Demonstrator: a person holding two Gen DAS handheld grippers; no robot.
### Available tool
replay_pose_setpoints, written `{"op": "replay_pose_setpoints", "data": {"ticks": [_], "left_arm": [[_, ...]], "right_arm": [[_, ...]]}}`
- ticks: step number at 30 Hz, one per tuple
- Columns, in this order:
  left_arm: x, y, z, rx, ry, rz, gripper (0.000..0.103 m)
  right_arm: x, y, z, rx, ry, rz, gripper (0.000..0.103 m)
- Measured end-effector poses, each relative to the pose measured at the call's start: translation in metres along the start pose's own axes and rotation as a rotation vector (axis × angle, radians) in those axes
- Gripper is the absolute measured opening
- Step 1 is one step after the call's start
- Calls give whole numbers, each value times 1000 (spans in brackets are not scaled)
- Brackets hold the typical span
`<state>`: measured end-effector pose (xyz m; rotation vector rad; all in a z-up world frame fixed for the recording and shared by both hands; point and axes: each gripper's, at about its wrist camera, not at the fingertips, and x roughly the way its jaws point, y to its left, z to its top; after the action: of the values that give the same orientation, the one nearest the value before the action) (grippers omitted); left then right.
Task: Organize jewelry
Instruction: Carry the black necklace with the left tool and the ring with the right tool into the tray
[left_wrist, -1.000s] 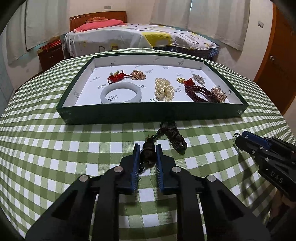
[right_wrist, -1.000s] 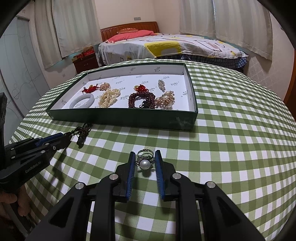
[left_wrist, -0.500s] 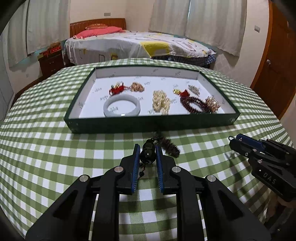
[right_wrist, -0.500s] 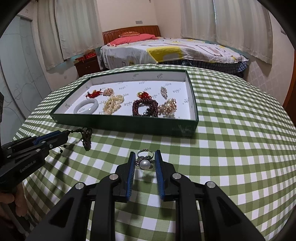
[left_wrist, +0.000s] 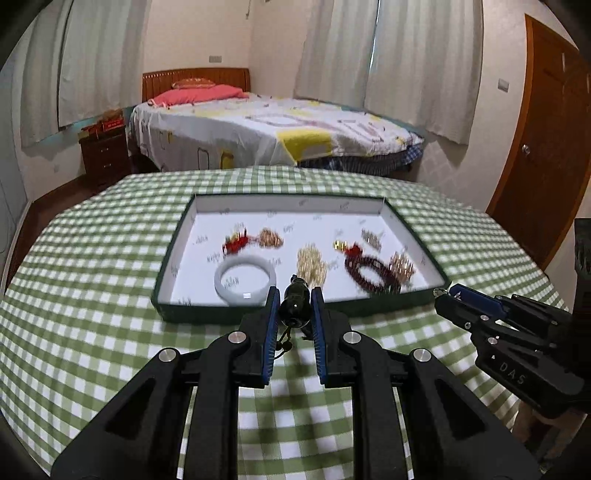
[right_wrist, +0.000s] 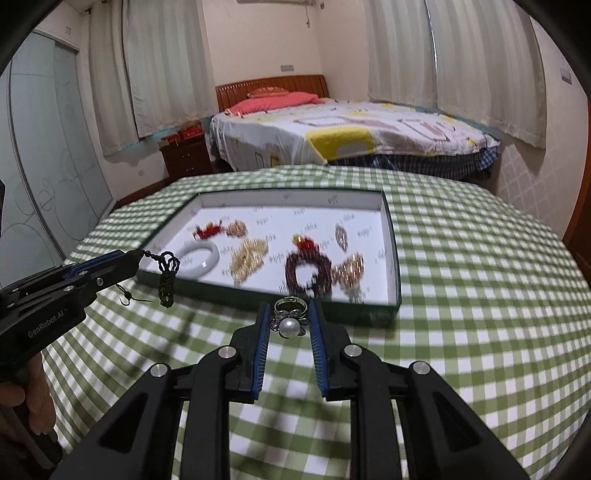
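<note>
Left tongs (left_wrist: 294, 308) clamped on dark beaded pendant (left_wrist: 294, 306), right tongs (right_wrist: 287, 325) on silver pearl ring (right_wrist: 289, 325); carry step; next release into green-walled white tray (left_wrist: 255, 315) at 12 o'clock.

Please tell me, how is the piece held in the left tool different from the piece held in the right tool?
The dark beaded pendant in the left tool is black and long, with a knotted cord that hangs below the tips. The pearl ring in the right tool is silver with one white pearl, compact, and sits wholly between the pads. Both are pinched, lifted off the checked tablecloth, near the green tray.
</note>
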<state>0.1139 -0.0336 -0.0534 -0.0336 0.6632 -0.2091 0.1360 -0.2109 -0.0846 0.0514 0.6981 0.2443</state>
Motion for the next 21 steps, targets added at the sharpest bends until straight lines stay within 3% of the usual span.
{"op": "replay_pose_setpoints", "data": {"ticks": [12, 21], "left_arm": [[2, 4, 50, -3, -95, 6, 17], [40, 5, 91, 6, -119, 10, 17]], "right_arm": [[4, 9, 60, -37, -111, 4, 22], [36, 6, 103, -43, -154, -2, 22]]}}
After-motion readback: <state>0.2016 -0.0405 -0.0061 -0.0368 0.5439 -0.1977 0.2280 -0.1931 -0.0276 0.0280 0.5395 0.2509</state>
